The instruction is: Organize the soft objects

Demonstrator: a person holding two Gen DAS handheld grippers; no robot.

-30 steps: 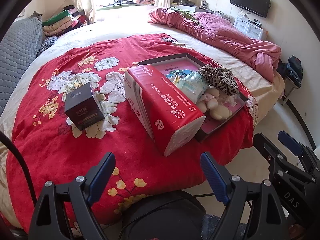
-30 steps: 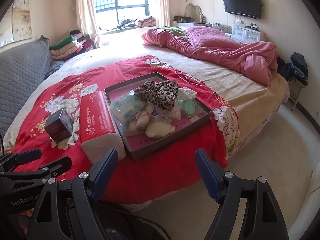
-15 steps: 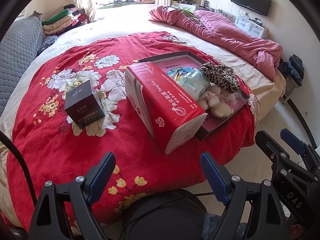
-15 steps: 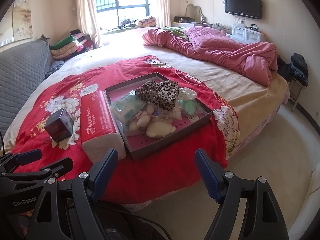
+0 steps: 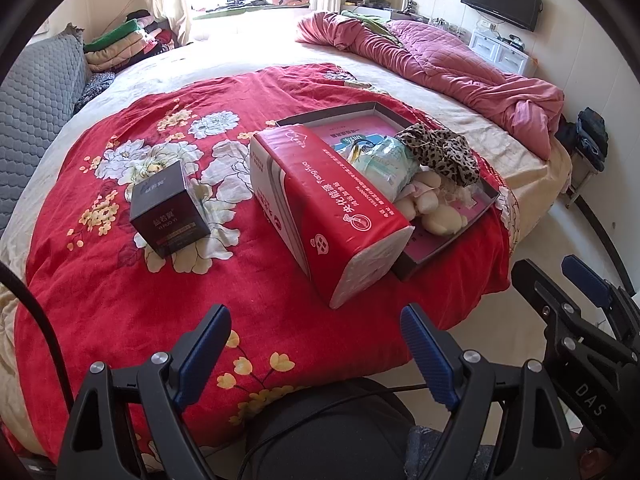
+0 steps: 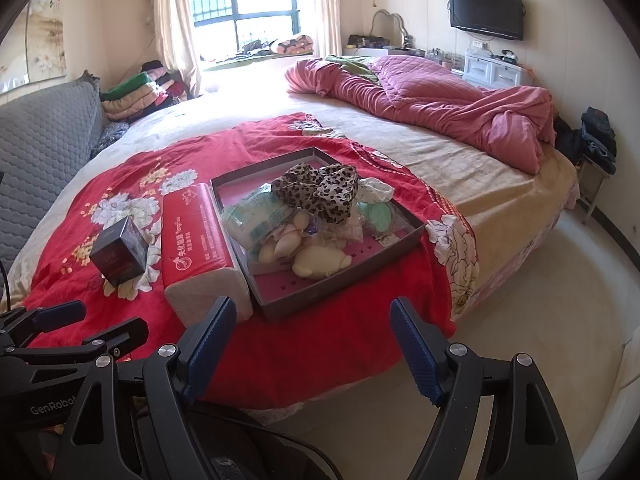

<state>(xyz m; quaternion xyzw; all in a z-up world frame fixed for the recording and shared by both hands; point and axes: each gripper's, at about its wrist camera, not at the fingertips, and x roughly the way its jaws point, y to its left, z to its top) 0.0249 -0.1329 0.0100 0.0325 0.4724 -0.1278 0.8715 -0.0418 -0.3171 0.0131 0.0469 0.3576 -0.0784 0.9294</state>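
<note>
A large bed (image 6: 500, 184) fills a bedroom with a window (image 6: 244, 4), a wall-mounted TV (image 6: 486, 12) and a grey quilted sofa (image 6: 40, 140) on the left; a red floral blanket (image 5: 120, 280) covers the bed's near end and a crumpled pink quilt (image 6: 440, 108) lies at the far side. Nothing has shifted since the earlier frames: both grippers hover in the same spots short of the bed edge. The left gripper (image 5: 316, 350) and right gripper (image 6: 310, 344) both stand wide apart, released, with nothing between them. On the blanket, a shallow grey box (image 6: 414, 236) holds the soft objects: a leopard-print cloth (image 6: 320, 190), a pale plastic-wrapped pack (image 6: 256, 216) and cream plush toys (image 6: 316, 260). A red tissue pack (image 5: 332, 216) touches the box's left wall, and a small black carton (image 5: 168, 208) stands apart to its left.
</note>
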